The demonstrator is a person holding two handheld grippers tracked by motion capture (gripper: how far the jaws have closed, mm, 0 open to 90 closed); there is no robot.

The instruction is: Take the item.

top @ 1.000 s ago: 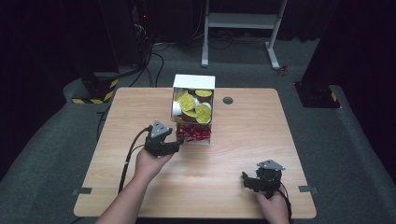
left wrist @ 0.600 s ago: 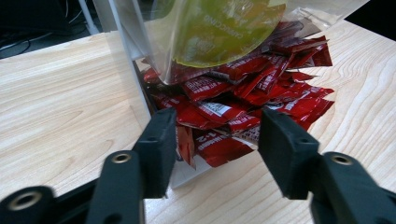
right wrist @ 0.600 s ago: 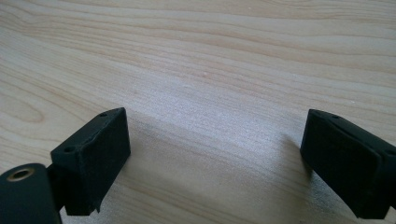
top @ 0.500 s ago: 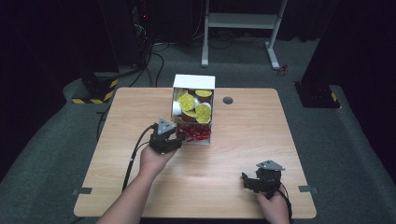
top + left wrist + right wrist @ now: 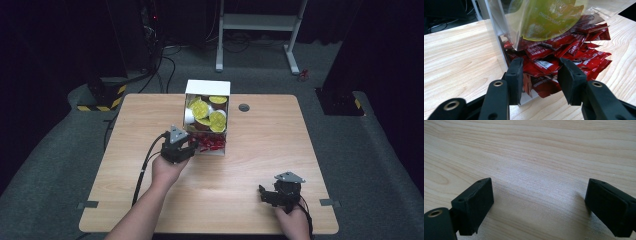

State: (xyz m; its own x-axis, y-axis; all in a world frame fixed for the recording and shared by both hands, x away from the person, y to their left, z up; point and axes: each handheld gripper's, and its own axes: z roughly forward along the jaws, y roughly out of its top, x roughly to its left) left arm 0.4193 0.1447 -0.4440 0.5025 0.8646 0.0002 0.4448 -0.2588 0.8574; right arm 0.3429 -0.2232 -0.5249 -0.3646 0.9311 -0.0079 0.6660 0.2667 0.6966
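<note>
A light wooden table stands on grey carpet in a dark room, with a white frame and cables behind it. At the far middle of the table sits a white dispenser box; its upper part holds round pods with yellow-green lids, and its open bottom spills a heap of red sachets onto the tabletop.

The left gripper is at the near left corner of that box, level with the heap. In the left gripper view its 2 black jaws have just been closing and now stand part-way in, with the red sachets between them; whether the pads already press on a sachet cannot be told. A clear panel with a yellow-green pod behind it hangs just above.

The right gripper rests near the table's front right edge, well apart from the box, its jaws spread wide over bare wood.
</note>
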